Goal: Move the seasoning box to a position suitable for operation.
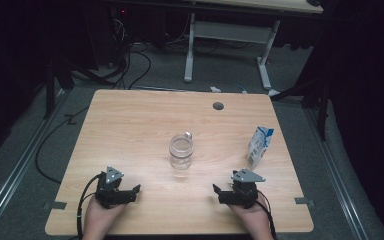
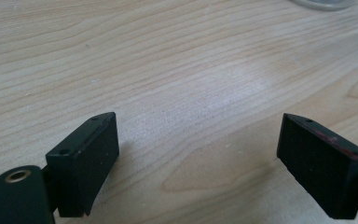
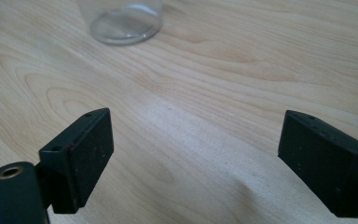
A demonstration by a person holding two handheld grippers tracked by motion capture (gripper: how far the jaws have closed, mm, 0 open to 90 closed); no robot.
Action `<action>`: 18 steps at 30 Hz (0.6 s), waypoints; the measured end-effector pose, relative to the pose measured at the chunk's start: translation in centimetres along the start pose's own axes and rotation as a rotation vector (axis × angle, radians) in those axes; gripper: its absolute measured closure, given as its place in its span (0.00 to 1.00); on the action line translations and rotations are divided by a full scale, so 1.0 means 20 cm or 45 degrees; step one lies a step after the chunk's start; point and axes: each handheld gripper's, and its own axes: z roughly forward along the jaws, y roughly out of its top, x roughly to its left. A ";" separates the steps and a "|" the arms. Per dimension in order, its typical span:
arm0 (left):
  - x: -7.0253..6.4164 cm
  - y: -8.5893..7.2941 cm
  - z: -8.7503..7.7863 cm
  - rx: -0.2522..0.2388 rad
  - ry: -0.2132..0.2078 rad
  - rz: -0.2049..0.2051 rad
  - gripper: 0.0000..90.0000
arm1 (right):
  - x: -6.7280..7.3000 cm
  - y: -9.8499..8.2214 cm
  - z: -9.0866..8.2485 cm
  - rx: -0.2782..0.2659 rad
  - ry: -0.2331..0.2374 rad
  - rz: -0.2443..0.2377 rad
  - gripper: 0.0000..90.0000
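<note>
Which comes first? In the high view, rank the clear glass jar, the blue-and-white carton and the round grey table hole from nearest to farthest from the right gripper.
From the right gripper:
1. Blue-and-white carton, just beyond it, near the table's right edge.
2. Clear glass jar, at the table's centre, to its left.
3. Round grey table hole, near the far edge.

Light wooden table (image 1: 130, 130): clear glass jar (image 1: 181, 152) at centre, milk carton (image 1: 259, 146) near right edge.
</note>
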 end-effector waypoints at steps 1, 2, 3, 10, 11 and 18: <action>0.00 0.00 -0.01 -0.016 -0.013 -0.008 0.17 | -0.01 0.00 0.00 -0.009 0.000 0.009 0.14; 0.00 0.00 -0.01 -0.016 -0.013 -0.008 0.17 | -0.01 0.00 0.00 -0.009 0.000 0.009 0.14; 0.01 0.00 -0.02 -0.034 -0.018 -0.006 0.17 | -0.02 0.00 -0.01 -0.011 -0.007 0.007 0.15; -0.01 -0.01 -0.03 -0.056 -0.061 -0.005 0.17 | -0.01 -0.01 -0.01 -0.018 0.000 0.001 0.21; -0.01 -0.01 -0.03 -0.056 -0.061 -0.005 0.17 | -0.01 -0.01 -0.01 -0.018 0.000 0.001 0.21; -0.06 0.01 -0.04 -0.075 -0.060 0.028 0.22 | -0.01 -0.02 -0.01 -0.017 0.028 0.003 0.28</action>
